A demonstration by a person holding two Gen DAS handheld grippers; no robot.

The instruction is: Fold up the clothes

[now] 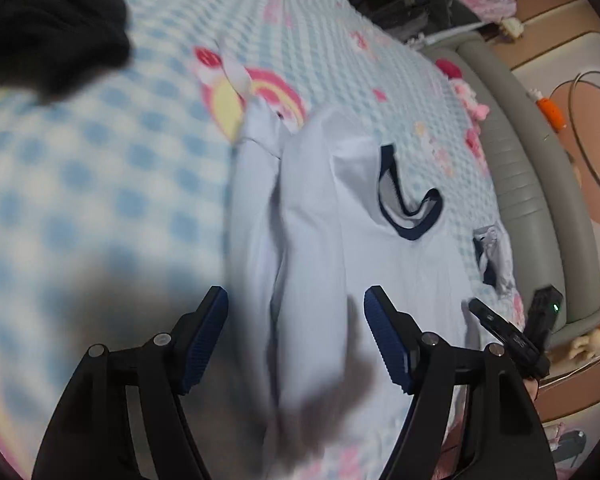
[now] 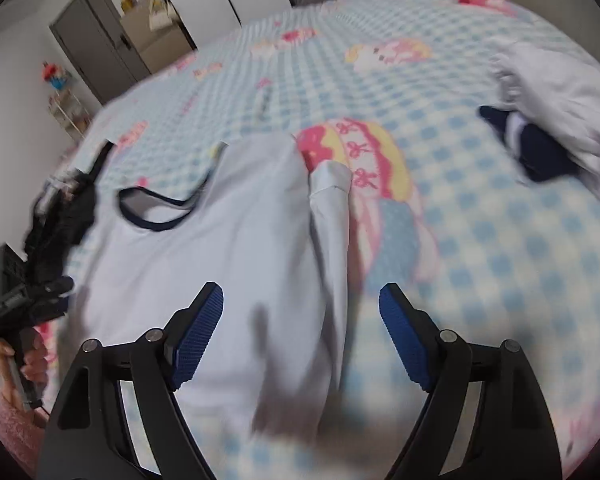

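A pale blue T-shirt (image 1: 320, 208) with a navy collar (image 1: 410, 208) lies on the checked bedspread (image 1: 100, 160), one side folded over its middle. My left gripper (image 1: 296, 320) is open just above its folded edge, holding nothing. In the right wrist view the same shirt (image 2: 220, 248) lies with its navy collar (image 2: 156, 216) at the left and a folded sleeve (image 2: 332, 208) at the right. My right gripper (image 2: 300, 316) is open above the shirt's right edge, empty. The other gripper (image 2: 28, 292) shows at the far left, held by a hand.
A dark garment (image 1: 52, 20) lies at the bed's far corner. A second pale garment with navy trim (image 2: 548, 120) lies at the right. The grey padded bed edge (image 1: 520, 168) runs along one side, with toys beyond. A door and shelves (image 2: 100, 48) stand behind the bed.
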